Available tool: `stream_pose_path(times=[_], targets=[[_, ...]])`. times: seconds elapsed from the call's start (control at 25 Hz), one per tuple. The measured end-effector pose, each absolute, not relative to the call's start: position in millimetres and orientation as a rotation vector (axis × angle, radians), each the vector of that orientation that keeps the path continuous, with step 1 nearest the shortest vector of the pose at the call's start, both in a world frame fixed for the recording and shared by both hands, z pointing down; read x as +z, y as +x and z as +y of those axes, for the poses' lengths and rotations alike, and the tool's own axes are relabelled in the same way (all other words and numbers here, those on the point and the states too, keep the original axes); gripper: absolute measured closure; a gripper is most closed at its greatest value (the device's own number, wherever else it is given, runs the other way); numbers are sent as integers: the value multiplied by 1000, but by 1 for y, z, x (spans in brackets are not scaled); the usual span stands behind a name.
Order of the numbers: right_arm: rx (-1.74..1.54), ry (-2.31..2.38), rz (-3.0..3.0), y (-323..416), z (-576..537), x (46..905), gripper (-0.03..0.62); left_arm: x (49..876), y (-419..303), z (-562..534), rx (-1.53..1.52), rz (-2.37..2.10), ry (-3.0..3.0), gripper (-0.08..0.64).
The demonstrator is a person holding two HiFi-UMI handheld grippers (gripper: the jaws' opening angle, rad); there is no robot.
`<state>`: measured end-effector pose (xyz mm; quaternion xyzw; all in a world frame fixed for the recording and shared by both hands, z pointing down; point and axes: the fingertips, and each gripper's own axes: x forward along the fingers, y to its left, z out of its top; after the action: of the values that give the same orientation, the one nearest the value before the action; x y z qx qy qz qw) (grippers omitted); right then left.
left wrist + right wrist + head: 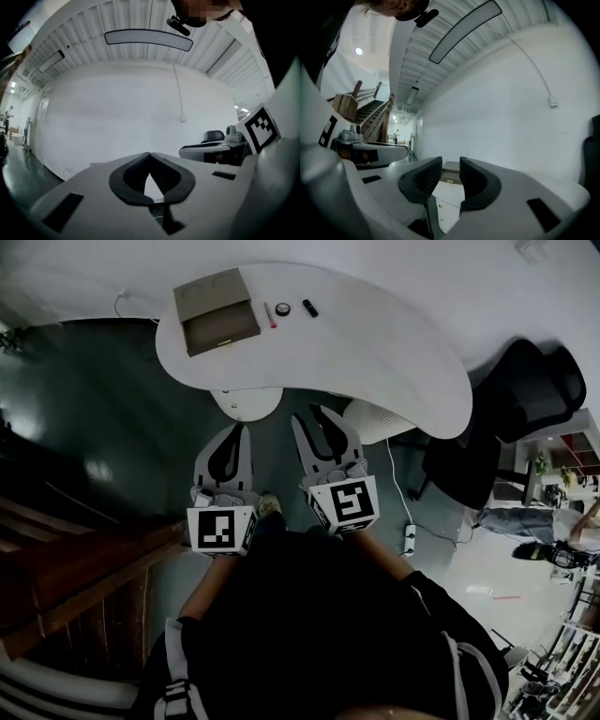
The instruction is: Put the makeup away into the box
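A tan box (216,310) stands open at the far left end of a white curved table (375,343). Beside it on the right lie a thin red stick (271,315), a small round compact (283,308) and a short black piece (310,307). Both grippers hang over the dark floor, short of the table's near edge, pointing level toward it. My left gripper (242,430) is shut with its tips touching (149,153) and nothing in it. My right gripper (310,415) stands open and empty (450,161); between its jaws the box (451,172) shows far off.
A black office chair (525,399) stands at the table's right end. A white ribbed bin (380,418) and the table's round base (246,401) sit under the near edge. A power strip (409,538) lies on the floor. A wooden staircase (75,568) runs at left; a person (534,521) is far right.
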<state>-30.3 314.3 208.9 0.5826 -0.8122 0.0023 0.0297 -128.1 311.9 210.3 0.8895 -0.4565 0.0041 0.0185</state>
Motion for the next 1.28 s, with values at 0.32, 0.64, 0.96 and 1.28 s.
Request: stream_pose_path(times=[0.32, 0.64, 0.96, 1.28], targets=[[8, 1846, -2476, -28, 281, 211, 472, 217, -126, 275, 21, -1364, 2773, 557], [4, 1836, -2494, -22, 230, 211, 472, 220, -119, 230, 21, -1366, 2768, 557], [-22, 1751, -2527, -9, 152, 222, 471, 222, -104, 159, -57, -1396, 2761, 557], [56, 1649, -2493, 10, 93, 233, 471, 224, -90, 97, -50, -1469, 2704, 557]])
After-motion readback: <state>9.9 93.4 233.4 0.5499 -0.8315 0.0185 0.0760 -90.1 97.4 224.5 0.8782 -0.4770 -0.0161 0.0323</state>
